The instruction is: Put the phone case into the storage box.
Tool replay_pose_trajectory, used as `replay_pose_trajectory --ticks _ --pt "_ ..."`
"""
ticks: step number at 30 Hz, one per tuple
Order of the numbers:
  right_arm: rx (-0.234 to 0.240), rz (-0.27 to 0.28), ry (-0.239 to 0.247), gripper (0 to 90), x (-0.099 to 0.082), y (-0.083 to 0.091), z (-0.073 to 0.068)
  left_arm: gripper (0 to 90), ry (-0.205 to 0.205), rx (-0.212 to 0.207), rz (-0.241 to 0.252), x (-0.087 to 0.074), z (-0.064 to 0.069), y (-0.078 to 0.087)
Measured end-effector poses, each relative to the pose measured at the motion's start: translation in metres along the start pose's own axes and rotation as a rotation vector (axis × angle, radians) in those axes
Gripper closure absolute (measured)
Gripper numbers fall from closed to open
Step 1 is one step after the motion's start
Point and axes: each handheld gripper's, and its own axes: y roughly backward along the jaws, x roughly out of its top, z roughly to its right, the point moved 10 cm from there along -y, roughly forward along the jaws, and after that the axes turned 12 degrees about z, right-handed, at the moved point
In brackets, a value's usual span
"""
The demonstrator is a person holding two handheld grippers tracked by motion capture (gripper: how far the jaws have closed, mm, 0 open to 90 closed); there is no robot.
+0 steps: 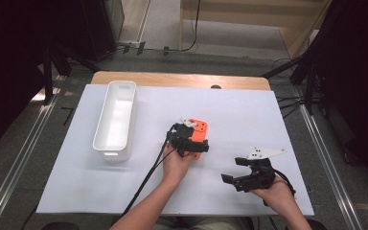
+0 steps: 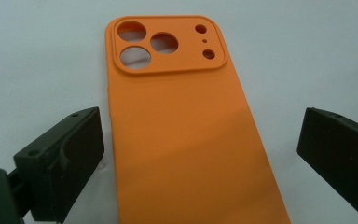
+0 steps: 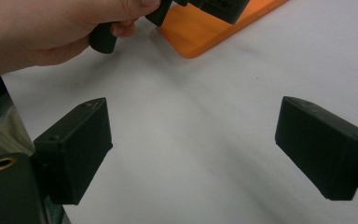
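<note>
An orange phone case (image 1: 200, 128) lies flat on the white table cover (image 1: 249, 110), back side up, with its camera cutouts at the far end (image 2: 168, 44). My left gripper (image 1: 190, 139) hovers over the case's near end. In the left gripper view, my left gripper (image 2: 200, 130) is open, one jaw on each side of the case (image 2: 182, 140), neither touching it. My right gripper (image 1: 234, 170) is held open at the front right, apart from the case. In the right gripper view, my right gripper (image 3: 193, 135) has bare cover between its jaws, and the case's corner (image 3: 205, 32) shows at the top.
A long white bin (image 1: 115, 120) stands empty at the left of the cover. The person's left hand (image 3: 51, 28) shows close by in the right gripper view. The wooden table edge (image 1: 172, 79) runs along the back, with bare cover to the right.
</note>
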Motion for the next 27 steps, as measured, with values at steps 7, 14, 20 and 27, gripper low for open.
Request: replay_pose_trajectory --ticks 7,14,20,27 --pt "0.000 0.000 0.001 9.6 0.000 0.000 0.000 0.3 -0.001 0.015 0.002 -0.006 -0.001 -0.003" --pt "0.001 -0.005 0.001 9.6 -0.001 0.000 0.000 0.3 -0.031 0.040 0.016 -0.008 0.001 -0.004" --pt "0.004 -0.008 0.006 9.6 -0.001 0.000 0.000 0.3 -0.066 0.064 0.021 -0.011 0.002 -0.005" --pt "0.005 -0.011 0.008 9.6 -0.001 -0.001 0.000 1.1 -0.081 0.079 0.016 -0.012 0.002 -0.005"
